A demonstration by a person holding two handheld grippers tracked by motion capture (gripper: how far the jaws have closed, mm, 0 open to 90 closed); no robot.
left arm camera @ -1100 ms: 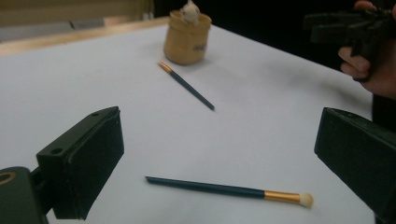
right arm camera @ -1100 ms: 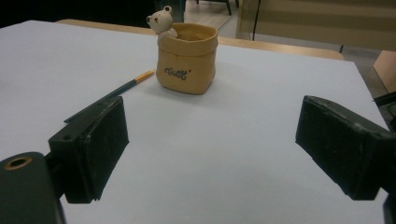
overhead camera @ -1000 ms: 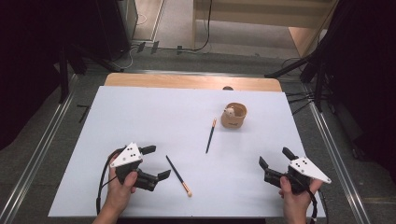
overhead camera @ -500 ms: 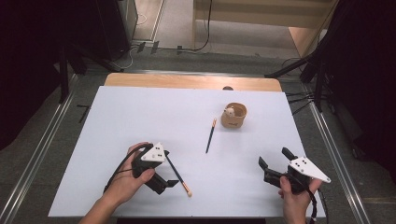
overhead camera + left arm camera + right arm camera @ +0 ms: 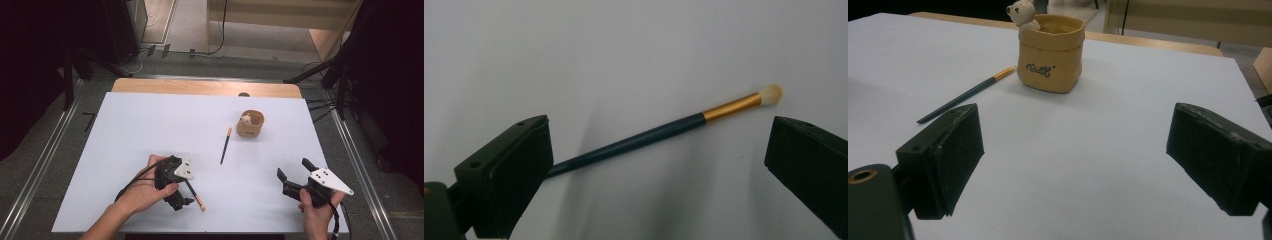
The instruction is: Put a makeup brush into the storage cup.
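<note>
The left gripper (image 5: pixel 181 196) hangs over the near brush, a thin dark-handled makeup brush with a gold ferrule and pale bristle tip (image 5: pixel 664 131), which lies flat on the white tabletop (image 5: pixel 150 130) at about seven o'clock from the table's centre. Its jaws stand wide apart on either side of the handle, gripping nothing. I'd judge the brush light and stiff, its lacquered handle likely slippery; the dark shaft just behind the ferrule looks the best place to pinch, sparing the soft bristles.

The right gripper (image 5: pixel 296 179), at five o'clock, is likewise spread wide and empty. Toward one o'clock stands a small tan sack-shaped ceramic pot (image 5: pixel 250 124) with a little bear figure (image 5: pixel 1020 11) at its rim; I cannot see anything else inside. A second dark slim brush (image 5: pixel 225 145) lies just beside it.
</note>
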